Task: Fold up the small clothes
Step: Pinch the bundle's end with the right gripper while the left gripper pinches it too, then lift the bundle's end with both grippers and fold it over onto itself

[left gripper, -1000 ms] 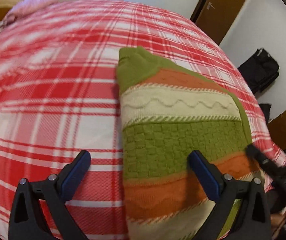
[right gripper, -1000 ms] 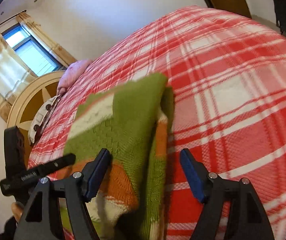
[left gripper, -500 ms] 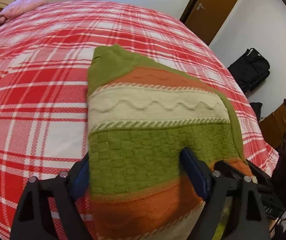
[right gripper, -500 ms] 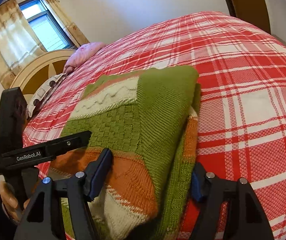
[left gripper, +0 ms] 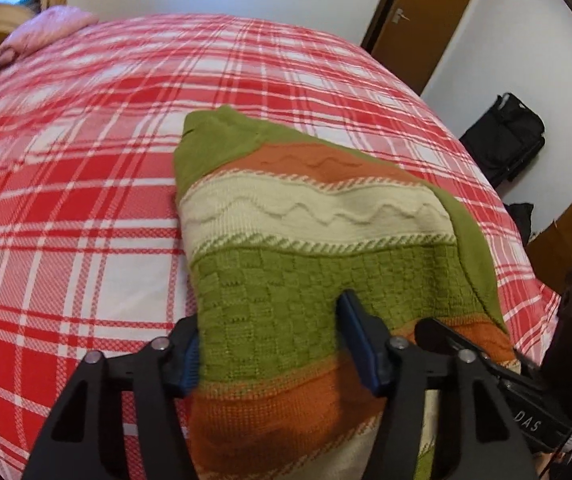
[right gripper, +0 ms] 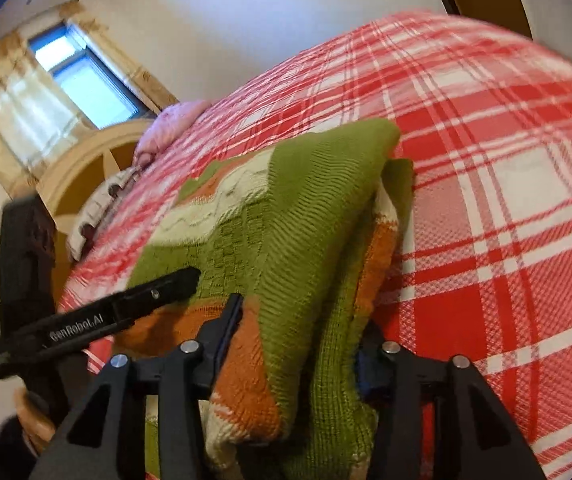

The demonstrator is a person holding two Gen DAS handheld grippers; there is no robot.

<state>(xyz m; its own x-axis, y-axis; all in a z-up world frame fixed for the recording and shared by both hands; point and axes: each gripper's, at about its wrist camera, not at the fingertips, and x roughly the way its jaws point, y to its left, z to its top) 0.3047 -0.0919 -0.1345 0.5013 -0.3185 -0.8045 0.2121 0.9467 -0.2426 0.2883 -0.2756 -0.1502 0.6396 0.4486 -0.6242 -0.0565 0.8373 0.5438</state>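
I am counting one folded sweater (left gripper: 310, 248) lying on one plaid bedspread (left gripper: 85, 168). I am seeing two grippers: the left gripper (left gripper: 269, 344) at six o'clock and the right gripper (right gripper: 298, 344). One pink pillow (left gripper: 49, 32) is sitting at eleven o'clock, one brown door (left gripper: 426, 16) at one o'clock, one black bag (left gripper: 506, 136) at three o'clock, and one window (right gripper: 81, 80).

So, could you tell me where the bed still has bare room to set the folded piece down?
Bare plaid bedspread runs left of the striped knit sweater up to the pink pillow, and beyond its collar. The near edge is crowded: left gripper and right gripper flank the sweater.
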